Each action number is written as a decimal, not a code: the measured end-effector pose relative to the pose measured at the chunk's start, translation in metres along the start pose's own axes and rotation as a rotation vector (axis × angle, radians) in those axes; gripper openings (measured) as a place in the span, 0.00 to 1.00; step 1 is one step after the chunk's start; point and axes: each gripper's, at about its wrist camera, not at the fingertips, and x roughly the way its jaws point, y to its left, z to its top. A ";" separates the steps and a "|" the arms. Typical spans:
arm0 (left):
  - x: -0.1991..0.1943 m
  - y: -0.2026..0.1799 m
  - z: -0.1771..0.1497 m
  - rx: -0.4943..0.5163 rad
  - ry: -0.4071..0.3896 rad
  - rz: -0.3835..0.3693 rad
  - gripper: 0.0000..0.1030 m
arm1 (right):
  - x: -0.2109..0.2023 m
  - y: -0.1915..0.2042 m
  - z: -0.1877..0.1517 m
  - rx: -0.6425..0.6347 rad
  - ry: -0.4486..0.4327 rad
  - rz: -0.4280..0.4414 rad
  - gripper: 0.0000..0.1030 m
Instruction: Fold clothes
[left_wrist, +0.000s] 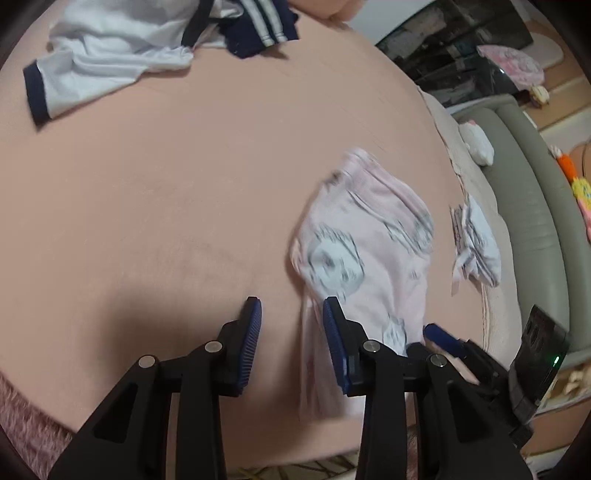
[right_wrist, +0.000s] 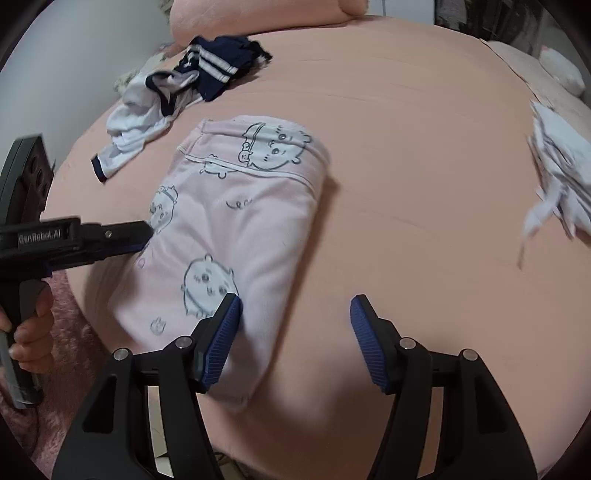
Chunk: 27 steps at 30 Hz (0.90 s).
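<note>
A folded pale pink garment with cartoon prints (right_wrist: 236, 229) lies on the peach bed sheet (right_wrist: 406, 147); it also shows blurred in the left wrist view (left_wrist: 365, 258). My left gripper (left_wrist: 291, 314) is open and empty, its right finger at the garment's near left edge. It also shows from the side in the right wrist view (right_wrist: 144, 236), touching the garment's left edge. My right gripper (right_wrist: 295, 314) is open and empty, its left fingertip (right_wrist: 229, 314) on the garment's near right edge. A white and navy garment (right_wrist: 147, 110) lies crumpled at the far left, also seen in the left wrist view (left_wrist: 122, 55).
A small white printed cloth (right_wrist: 557, 177) lies at the bed's right edge, also in the left wrist view (left_wrist: 476, 243). A pink pillow (right_wrist: 258, 18) is at the head. A grey padded bed frame (left_wrist: 532, 206) and a fuzzy pink rug (left_wrist: 22, 424) border the bed.
</note>
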 end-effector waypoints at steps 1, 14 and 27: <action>0.000 0.001 -0.002 -0.001 0.005 -0.003 0.36 | -0.005 -0.001 -0.003 0.013 -0.008 0.010 0.61; 0.003 0.007 -0.035 -0.012 0.074 -0.044 0.34 | -0.019 -0.007 -0.036 -0.043 0.031 -0.098 0.63; 0.007 0.001 -0.044 -0.079 0.053 -0.098 0.31 | -0.012 0.001 -0.035 0.059 -0.016 0.015 0.63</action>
